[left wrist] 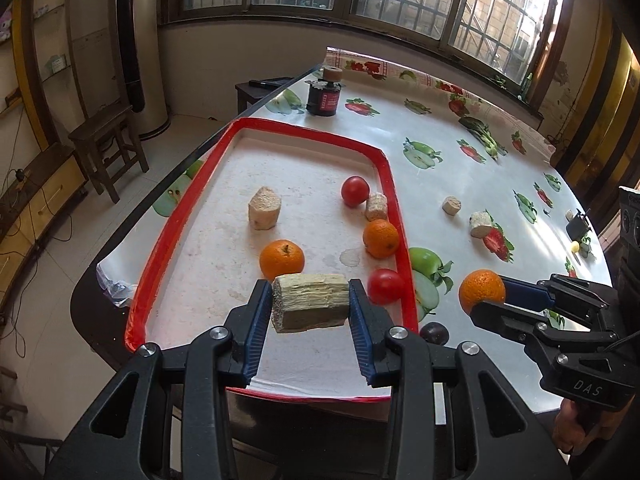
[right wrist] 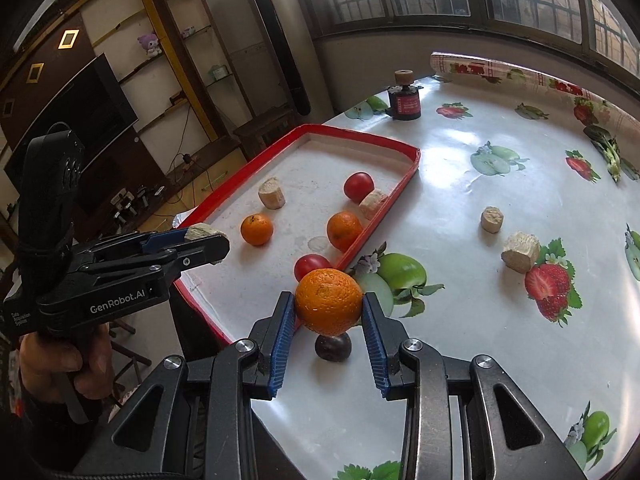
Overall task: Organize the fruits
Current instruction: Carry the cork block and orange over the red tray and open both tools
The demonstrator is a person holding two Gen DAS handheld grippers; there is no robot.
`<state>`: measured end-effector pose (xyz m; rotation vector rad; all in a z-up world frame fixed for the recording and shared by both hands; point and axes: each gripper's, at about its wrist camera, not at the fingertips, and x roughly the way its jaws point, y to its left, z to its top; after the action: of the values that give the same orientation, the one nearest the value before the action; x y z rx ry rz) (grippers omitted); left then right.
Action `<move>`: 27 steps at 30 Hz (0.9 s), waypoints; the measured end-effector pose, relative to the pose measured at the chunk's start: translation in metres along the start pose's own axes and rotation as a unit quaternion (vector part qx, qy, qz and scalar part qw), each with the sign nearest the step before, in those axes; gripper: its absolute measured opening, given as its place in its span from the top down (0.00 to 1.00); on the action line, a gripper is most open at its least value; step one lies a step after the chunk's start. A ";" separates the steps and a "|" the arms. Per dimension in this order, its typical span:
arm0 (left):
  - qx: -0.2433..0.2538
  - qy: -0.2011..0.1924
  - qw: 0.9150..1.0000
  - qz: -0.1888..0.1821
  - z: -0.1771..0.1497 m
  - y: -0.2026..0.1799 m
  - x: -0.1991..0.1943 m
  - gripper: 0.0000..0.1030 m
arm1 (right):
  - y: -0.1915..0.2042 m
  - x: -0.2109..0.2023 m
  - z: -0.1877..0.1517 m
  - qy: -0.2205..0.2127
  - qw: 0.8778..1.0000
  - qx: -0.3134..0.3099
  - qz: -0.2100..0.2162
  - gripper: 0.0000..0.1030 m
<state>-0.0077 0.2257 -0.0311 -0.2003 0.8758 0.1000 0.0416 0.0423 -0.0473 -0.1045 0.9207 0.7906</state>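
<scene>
Two grippers loaded: left gripper (left wrist: 310, 304), fingers clamped on pale cut chunk (left wrist: 310, 302) above red tray's (left wrist: 168, 232) near end; right gripper (right wrist: 329, 312), fingers pinching orange (right wrist: 329, 302) over worktop (right wrist: 460, 200) just right of tray, likely for drop-off among gathered fruit.

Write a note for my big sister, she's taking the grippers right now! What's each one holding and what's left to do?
Left gripper: shut on a beige chunk, held over the red tray.
Right gripper: shut on an orange, over the table beside the tray.
In the tray: two oranges, two tomatoes, two beige chunks.
Left out on the table: a dark plum and two beige chunks.
Next, probably: set both held pieces in the tray, then fetch those.
</scene>
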 end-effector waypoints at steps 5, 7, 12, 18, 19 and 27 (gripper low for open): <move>-0.025 0.001 0.999 0.020 -0.001 0.027 0.002 0.65 | 0.027 0.020 0.008 0.014 0.999 -0.026 0.025 0.67; -0.031 0.004 0.999 0.025 -0.002 0.034 0.005 0.65 | 0.036 0.032 0.009 0.024 0.999 -0.033 0.034 0.67; -0.036 0.013 0.999 0.032 -0.004 0.042 0.017 0.65 | 0.055 0.058 0.008 0.050 0.996 -0.048 0.049 0.67; -0.034 0.027 0.999 0.032 -0.004 0.047 0.033 0.65 | 0.061 0.082 0.005 0.074 0.995 -0.049 0.048 0.67; -0.034 0.029 0.998 0.032 -0.004 0.048 0.035 0.65 | 0.060 0.085 0.005 0.077 0.995 -0.049 0.047 0.67; -0.042 0.046 0.997 0.038 -0.008 0.051 0.046 0.65 | 0.060 0.098 0.002 0.090 0.994 -0.050 0.041 0.64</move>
<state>0.0075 0.2743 -0.0783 -0.2524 0.9729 0.2002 0.0384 0.1415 -0.1046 -0.2307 1.0612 0.9151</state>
